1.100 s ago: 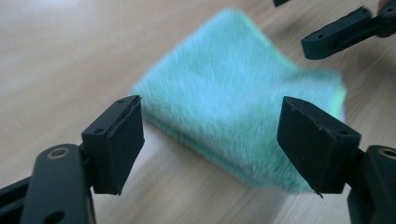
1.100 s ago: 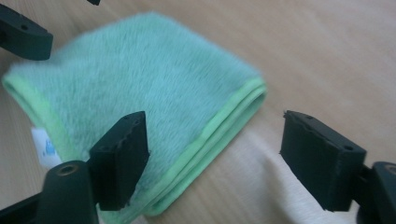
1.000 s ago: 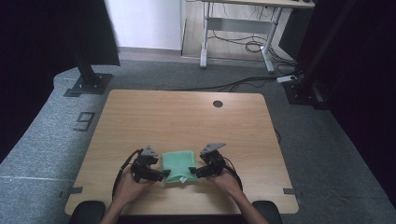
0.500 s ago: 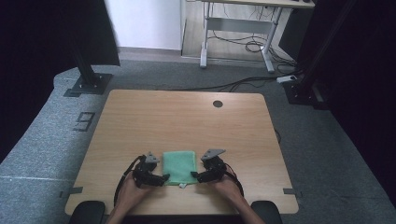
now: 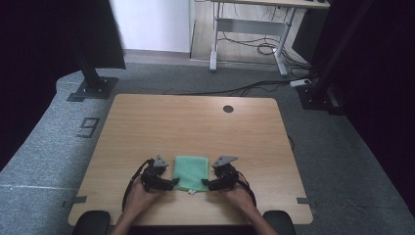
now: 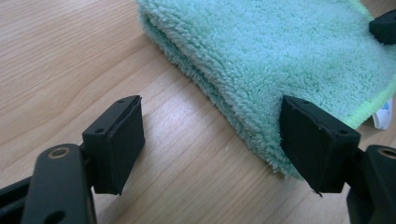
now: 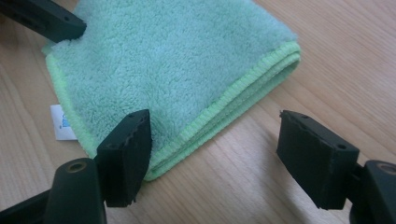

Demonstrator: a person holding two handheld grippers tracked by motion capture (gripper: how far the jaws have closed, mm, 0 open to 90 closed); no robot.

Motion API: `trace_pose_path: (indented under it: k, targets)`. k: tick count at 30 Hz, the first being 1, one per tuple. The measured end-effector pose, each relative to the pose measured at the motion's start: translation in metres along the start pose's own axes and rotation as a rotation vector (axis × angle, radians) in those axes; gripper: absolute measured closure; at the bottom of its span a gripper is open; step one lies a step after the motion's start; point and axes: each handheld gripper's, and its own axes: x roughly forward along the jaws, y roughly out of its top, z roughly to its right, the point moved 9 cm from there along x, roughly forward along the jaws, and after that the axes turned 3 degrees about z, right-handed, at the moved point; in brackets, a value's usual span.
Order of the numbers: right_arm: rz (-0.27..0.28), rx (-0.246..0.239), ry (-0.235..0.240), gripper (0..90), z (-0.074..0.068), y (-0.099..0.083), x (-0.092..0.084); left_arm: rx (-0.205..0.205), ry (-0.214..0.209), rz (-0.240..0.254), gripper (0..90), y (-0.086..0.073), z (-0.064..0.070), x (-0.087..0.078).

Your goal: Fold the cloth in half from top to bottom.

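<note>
A folded green towel (image 5: pixel 190 171) lies flat on the wooden table (image 5: pixel 195 127) near its front edge, with a small white label (image 5: pixel 192 192) at its near hem. My left gripper (image 5: pixel 171 183) sits at the towel's left side and my right gripper (image 5: pixel 207 184) at its right side, both low over the table. In the left gripper view the gripper (image 6: pixel 215 140) is open: one jaw is over bare wood and the other at the corner of the towel (image 6: pixel 280 51). In the right gripper view the gripper (image 7: pixel 219 156) is open, straddling the hemmed edge of the towel (image 7: pixel 163 60).
A round cable hole (image 5: pixel 228 108) sits at the table's far side. The table's front edge runs just below the hands. Black stands and a desk frame with cables stand on the grey floor beyond the table.
Both grippers have sunk a little toward the table beside the towel. The towel lies where it was.
</note>
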Motion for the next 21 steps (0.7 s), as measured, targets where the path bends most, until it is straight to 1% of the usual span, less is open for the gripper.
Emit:
trace_pose_path:
  k: [2,6,8,12,14,17,21]
  targets:
    - [-0.002,0.002,-0.005,27.4,0.002,0.0,-0.001,-0.003,-0.006,0.002,24.7,0.001,0.001,-0.001]
    - [0.011,-0.007,-0.015,29.5,0.003,0.003,-0.007,-0.01,-0.029,0.041,28.2,0.01,0.005,-0.014]
    - [0.019,-0.002,-0.016,30.1,0.004,0.004,-0.011,-0.008,-0.042,0.054,30.4,0.014,0.007,-0.02]
    - [0.041,0.01,0.008,29.6,0.001,0.007,-0.018,0.017,-0.059,0.058,30.9,0.015,0.014,-0.025]
    - [0.046,0.012,0.023,28.0,-0.003,0.007,-0.019,0.031,-0.054,0.046,30.9,0.012,0.016,-0.024]
    - [0.044,0.006,0.037,27.6,-0.008,0.005,-0.018,0.049,-0.031,0.017,30.9,0.005,0.016,-0.018]
    - [0.015,-0.022,0.023,30.7,-0.012,0.001,-0.01,0.055,-0.002,-0.004,32.5,0.0,0.012,-0.01]
